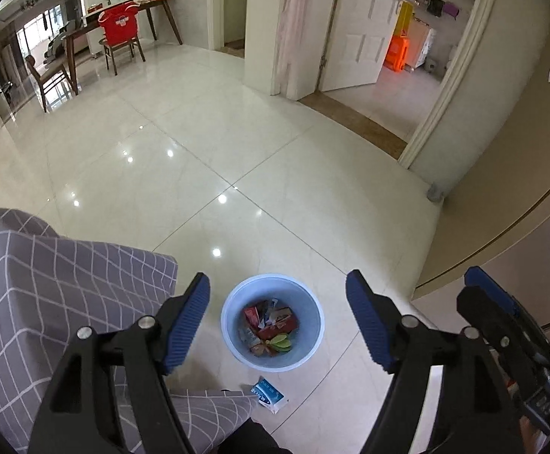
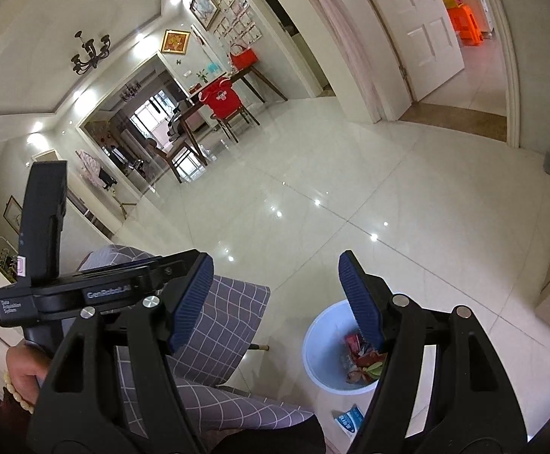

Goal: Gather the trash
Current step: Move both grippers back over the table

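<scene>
Hovering over the bin with both grippers spread wide and holding nothing.
One packet lies on the floor just beside the bin; the left gripper or right gripper should probably lower and pinch it.

Glossy tiled floor under bin, packet.

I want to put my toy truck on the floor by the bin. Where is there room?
The wide tiled floor beyond the white bin, toward the dining chairs and the open door, is bare. It is crowded on the near side: the blue-and-white packet lies beside the bin, and the grey checked seat stands close on its left.
</scene>
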The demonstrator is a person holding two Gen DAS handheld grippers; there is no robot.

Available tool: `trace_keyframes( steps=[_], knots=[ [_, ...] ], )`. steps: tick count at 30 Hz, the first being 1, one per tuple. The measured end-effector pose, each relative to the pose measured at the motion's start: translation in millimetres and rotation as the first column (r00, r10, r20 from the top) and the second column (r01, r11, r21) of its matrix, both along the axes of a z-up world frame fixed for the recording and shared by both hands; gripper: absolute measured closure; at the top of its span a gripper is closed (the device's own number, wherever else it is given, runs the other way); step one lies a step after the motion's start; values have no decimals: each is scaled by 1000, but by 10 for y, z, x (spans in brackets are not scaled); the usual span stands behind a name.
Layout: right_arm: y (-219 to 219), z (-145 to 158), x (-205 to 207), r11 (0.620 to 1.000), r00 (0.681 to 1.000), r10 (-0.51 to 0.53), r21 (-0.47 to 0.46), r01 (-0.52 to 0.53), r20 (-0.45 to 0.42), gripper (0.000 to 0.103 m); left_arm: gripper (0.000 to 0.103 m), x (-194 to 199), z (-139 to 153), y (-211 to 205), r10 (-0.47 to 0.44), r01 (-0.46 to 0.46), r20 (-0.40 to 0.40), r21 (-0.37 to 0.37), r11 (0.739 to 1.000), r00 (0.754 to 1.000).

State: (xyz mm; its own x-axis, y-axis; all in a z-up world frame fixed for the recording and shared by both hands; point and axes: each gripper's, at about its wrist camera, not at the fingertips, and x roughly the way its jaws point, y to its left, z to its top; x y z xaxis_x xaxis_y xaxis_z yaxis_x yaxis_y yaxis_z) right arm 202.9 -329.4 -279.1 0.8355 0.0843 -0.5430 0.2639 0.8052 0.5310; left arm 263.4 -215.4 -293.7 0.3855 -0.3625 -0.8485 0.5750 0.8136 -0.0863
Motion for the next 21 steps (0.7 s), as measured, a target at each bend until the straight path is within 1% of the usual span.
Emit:
trace_keyframes(
  steps=[4, 8, 11, 14, 17, 20, 21],
  knots=[
    [91, 28, 73, 1000, 1000, 26, -1, -26, 1, 35, 30, -32, 46, 181, 29, -29, 9, 5, 1000, 1000],
    [285, 86, 174, 997, 997, 71, -13, -71, 7, 35, 30, -56, 170, 414, 47, -47, 28, -3, 999, 998],
    [503, 155, 280, 993, 993, 118, -19, -118, 16, 35, 30, -80, 301, 726, 77, -77, 67, 1, 997, 995],
    [801, 260, 419, 982, 982, 188, -40, -187, 26, 35, 30, -70, 434, 1145, 139, -138, 92, -13, 990, 986],
    [1187, 412, 588, 959, 961, 275, -78, -271, 34, 35, 30, -35, 555, 1660, 226, -224, 113, -29, 974, 968],
    [1680, 553, 806, 920, 926, 376, -131, -370, 21, 34, 27, -6, 645, 2206, 315, -312, 126, -43, 949, 941],
    [1910, 600, 903, 897, 908, 419, -161, -412, 8, 32, 27, 3, 674, 2413, 349, -346, 130, -47, 937, 928]
  ],
)
